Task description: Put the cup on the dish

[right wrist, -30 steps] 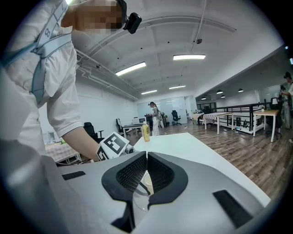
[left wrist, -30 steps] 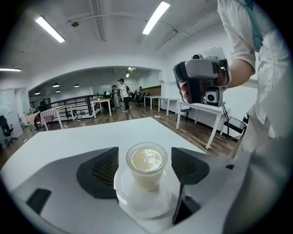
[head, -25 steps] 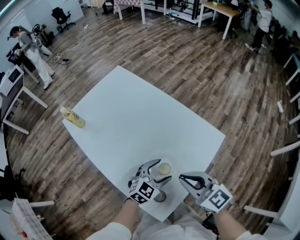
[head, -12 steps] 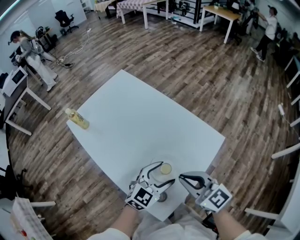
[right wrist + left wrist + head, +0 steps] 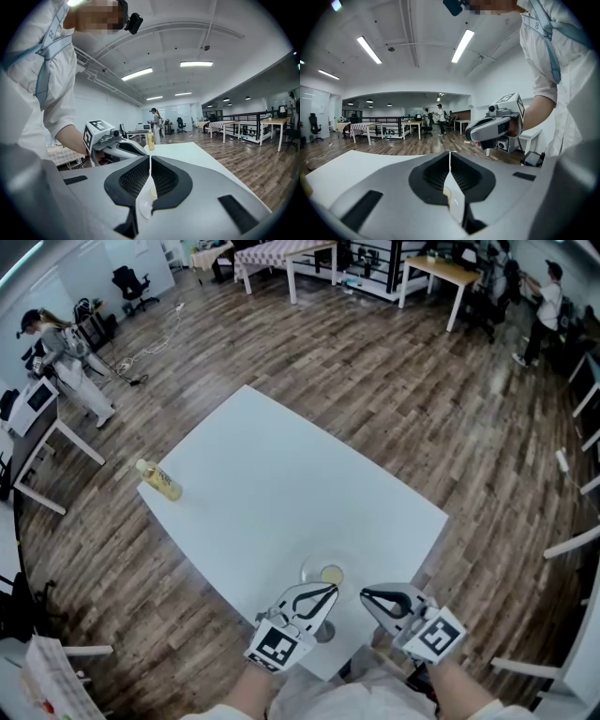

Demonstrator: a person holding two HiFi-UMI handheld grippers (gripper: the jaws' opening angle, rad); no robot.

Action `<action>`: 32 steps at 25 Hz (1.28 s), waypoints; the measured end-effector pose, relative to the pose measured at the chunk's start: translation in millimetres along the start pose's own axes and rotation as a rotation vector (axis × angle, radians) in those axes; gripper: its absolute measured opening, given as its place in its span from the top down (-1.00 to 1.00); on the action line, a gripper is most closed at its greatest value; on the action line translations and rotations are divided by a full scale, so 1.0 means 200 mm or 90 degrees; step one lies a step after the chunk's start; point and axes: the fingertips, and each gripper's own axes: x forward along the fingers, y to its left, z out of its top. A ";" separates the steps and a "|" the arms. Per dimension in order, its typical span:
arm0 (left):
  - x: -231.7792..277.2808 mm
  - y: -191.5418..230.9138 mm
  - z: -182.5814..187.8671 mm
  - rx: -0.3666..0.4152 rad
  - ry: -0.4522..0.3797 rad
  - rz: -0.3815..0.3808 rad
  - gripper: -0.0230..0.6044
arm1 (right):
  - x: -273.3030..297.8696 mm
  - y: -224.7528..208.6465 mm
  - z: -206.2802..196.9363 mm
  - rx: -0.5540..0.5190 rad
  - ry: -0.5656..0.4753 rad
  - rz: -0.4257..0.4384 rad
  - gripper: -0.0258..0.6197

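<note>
A small cup [image 5: 331,575] of pale yellow liquid stands upright on a clear glass dish [image 5: 310,569] near the front edge of the white table [image 5: 281,484]. My left gripper [image 5: 331,591] sits just in front of the cup and apart from it. Its jaws are closing, the tips meet, and nothing is between them [image 5: 450,153]. To its right, my right gripper [image 5: 365,594] is shut and empty [image 5: 150,158]. The cup [image 5: 152,191] and dish [image 5: 142,207] show through the gap behind the right gripper's tips.
A yellow bottle [image 5: 159,481] lies at the table's far left edge. A small grey round object [image 5: 322,632] sits by the front edge under my left gripper. Wooden floor surrounds the table; desks, chairs and people stand far off.
My left gripper was open around the cup. It has drawn back toward me and its jaws have come together, leaving the cup standing on the dish. The right gripper stayed put.
</note>
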 end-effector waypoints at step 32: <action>-0.14 -0.32 0.10 -0.047 -0.039 -0.036 0.93 | -0.04 0.16 0.01 -0.005 0.010 0.038 0.82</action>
